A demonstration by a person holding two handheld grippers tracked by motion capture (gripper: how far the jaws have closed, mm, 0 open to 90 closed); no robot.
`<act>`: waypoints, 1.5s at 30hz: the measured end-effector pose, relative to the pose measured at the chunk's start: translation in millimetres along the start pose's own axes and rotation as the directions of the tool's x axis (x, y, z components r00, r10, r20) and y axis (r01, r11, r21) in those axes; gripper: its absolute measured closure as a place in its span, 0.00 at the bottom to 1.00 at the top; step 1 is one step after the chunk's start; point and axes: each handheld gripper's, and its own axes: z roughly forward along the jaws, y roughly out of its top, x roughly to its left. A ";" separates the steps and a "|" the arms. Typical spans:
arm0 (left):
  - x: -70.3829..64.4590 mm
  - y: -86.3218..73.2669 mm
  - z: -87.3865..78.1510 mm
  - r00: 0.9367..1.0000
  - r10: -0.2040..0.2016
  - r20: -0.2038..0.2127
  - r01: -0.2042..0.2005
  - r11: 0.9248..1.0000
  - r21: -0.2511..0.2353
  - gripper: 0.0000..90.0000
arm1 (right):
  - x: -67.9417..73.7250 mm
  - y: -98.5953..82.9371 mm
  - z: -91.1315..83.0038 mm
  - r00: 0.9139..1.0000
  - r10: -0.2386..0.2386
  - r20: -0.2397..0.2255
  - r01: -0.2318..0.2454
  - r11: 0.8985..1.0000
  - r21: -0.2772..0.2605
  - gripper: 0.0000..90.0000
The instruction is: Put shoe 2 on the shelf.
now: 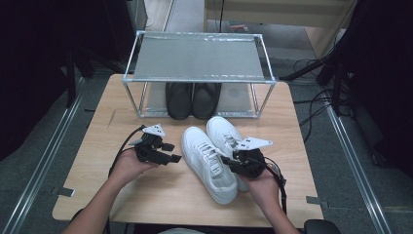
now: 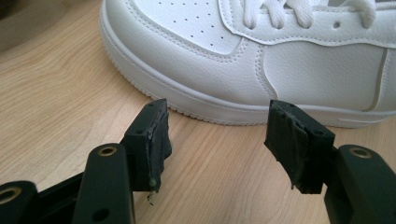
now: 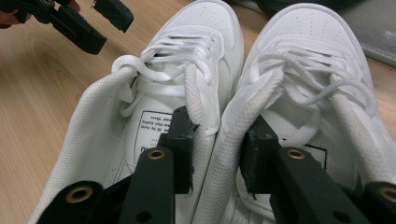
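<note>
The right fingers (image 3: 258, 154) pinch both white shoes (image 3: 243, 70) by their inner collars, the left fingers (image 2: 154, 140) wait wide beside them, and one shoe might slip out if the pinch is weak.

Left gripper (image 1: 171, 152) and right gripper (image 1: 228, 161) are showing black jaws with brass-ringed holes, worn ragged pads (image 2: 159, 140), grey three-cornered top plates and trailing black cables; forearms are bare.
</note>
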 end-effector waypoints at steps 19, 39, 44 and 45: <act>14.2 -10.8 -16.7 0.997 -0.047 -0.065 0.046 0.999 -0.025 0.44 | -11.4 8.2 -7.6 0.995 0.076 -0.060 -0.073 0.996 0.042 0.83; 16.7 -40.0 -42.2 0.984 -0.135 -0.117 0.127 0.989 -0.074 0.43 | -14.4 38.6 -6.1 0.980 -0.013 -0.197 0.021 0.999 0.041 0.84; 16.0 -46.5 -45.4 0.981 -0.150 -0.126 0.141 0.987 -0.077 0.43 | -21.4 51.2 -1.6 0.968 -0.038 -0.248 0.054 0.997 0.056 0.84; 16.0 -47.5 -46.3 0.980 -0.154 -0.128 0.145 0.986 -0.078 0.43 | -22.3 52.2 -1.1 0.967 -0.038 -0.251 0.055 0.997 0.061 0.84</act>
